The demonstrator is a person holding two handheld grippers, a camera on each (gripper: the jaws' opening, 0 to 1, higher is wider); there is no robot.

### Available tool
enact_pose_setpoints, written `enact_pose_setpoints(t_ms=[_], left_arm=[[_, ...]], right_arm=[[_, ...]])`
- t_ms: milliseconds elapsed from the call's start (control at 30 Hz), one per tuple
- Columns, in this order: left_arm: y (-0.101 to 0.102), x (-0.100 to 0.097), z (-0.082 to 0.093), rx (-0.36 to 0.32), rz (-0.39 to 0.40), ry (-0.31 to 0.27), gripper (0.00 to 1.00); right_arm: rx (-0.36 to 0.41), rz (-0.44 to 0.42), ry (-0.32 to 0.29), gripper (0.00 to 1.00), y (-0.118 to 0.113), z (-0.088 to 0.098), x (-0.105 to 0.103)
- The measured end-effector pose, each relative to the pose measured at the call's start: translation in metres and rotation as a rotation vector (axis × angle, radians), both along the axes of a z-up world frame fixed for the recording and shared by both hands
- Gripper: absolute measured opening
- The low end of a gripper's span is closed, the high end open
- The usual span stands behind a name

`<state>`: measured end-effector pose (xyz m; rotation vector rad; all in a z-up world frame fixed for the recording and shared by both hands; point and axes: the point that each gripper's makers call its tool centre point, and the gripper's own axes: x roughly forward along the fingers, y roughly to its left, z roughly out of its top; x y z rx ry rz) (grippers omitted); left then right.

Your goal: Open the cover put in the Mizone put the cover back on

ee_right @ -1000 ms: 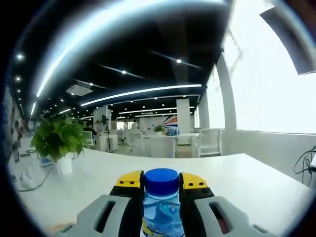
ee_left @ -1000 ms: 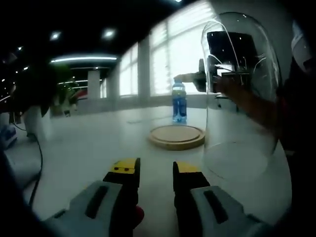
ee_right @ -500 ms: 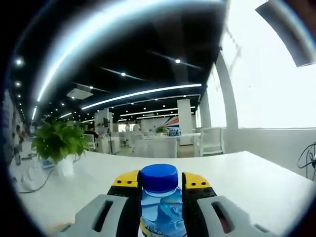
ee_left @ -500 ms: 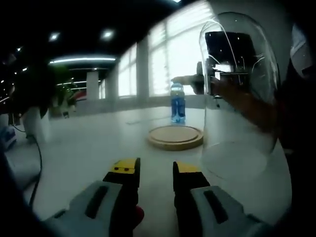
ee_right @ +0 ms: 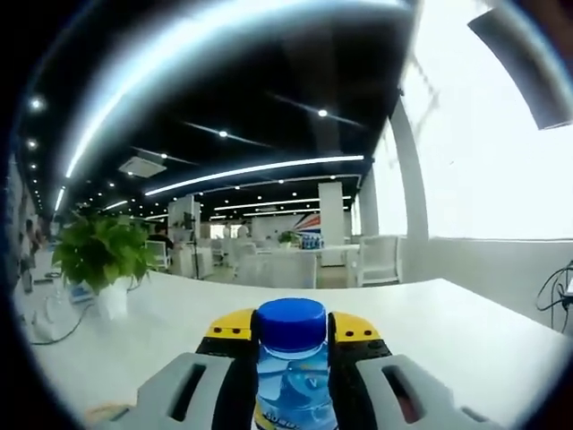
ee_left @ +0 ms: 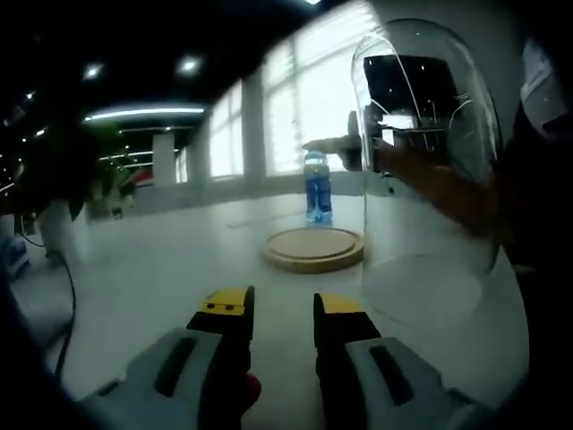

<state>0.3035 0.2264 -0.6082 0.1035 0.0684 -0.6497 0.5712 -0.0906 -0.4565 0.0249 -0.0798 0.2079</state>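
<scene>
A Mizone bottle [ee_left: 317, 188] with a blue cap and blue label hangs upright just beyond the round wooden base [ee_left: 313, 248] on the white table. My right gripper [ee_left: 324, 146] reaches in from the right and is shut on the bottle's neck. In the right gripper view the bottle [ee_right: 294, 385] stands between the yellow-tipped jaws of that gripper [ee_right: 291, 330]. The clear glass dome cover [ee_left: 425, 170] stands on the table to the right of the base. My left gripper [ee_left: 282, 305] is low over the table in front of the base, open, with nothing between its fingers.
A person's arm [ee_left: 448, 193] shows through the glass dome. A potted green plant [ee_right: 98, 255] stands at the table's left, with a cable [ee_right: 54, 331] lying near it. Bright windows [ee_left: 304, 98] lie behind the table [ee_left: 161, 269]. Office desks fill the far room.
Both views have shifted slightly with the hands. The bottle stays gripped by the right gripper behind the wooden base, and the left gripper stays open.
</scene>
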Motion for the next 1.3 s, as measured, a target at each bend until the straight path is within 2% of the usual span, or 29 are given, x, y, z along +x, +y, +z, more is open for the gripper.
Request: enact_pose_setpoints(t_ms=[67, 133, 333, 367, 400, 433, 500, 733, 833, 1300], left_arm=[[-0.0002, -0.0001, -0.0005, 0.007, 0.001, -0.002, 0.21], [0.0004, 0.0003, -0.0008, 0.011, 0.005, -0.001, 0.21], [0.0042, 0.0032, -0.001, 0.002, 0.026, 0.008, 0.21], [0.0048, 0.0034, -0.0007, 0.0, 0.03, 0.008, 0.21], [0.0051, 0.0036, -0.0005, -0.001, 0.031, 0.007, 0.21], [0.0052, 0.0038, -0.0006, -0.001, 0.032, 0.008, 0.21], [0.0048, 0.0038, -0.0009, 0.002, 0.031, 0.007, 0.21], [0.0037, 0.0037, -0.0012, 0.002, 0.029, 0.007, 0.21], [0.0034, 0.0036, -0.0014, 0.003, 0.028, 0.007, 0.21], [0.0044, 0.0042, -0.0019, 0.005, 0.033, 0.006, 0.21]], right_arm=[[0.031, -0.013, 0.004, 0.26, -0.0023, 0.0003, 0.0034], [0.005, -0.017, -0.004, 0.26, -0.0026, 0.0007, 0.006], [-0.003, -0.01, -0.003, 0.24, -0.0012, 0.0011, 0.0052], [-0.025, -0.012, -0.012, 0.24, -0.0002, 0.0011, 0.0041], [-0.078, -0.018, -0.027, 0.22, 0.0004, 0.003, 0.0038], [-0.089, -0.026, -0.024, 0.22, 0.0013, 0.0025, 0.0038], [-0.06, -0.027, -0.024, 0.22, -0.0011, 0.0027, 0.0047], [-0.035, -0.026, -0.019, 0.22, -0.0025, 0.0022, 0.0046], [-0.054, -0.038, -0.026, 0.22, -0.0023, 0.0022, 0.0044], [-0.047, -0.038, -0.018, 0.22, -0.002, 0.0018, 0.0045]])
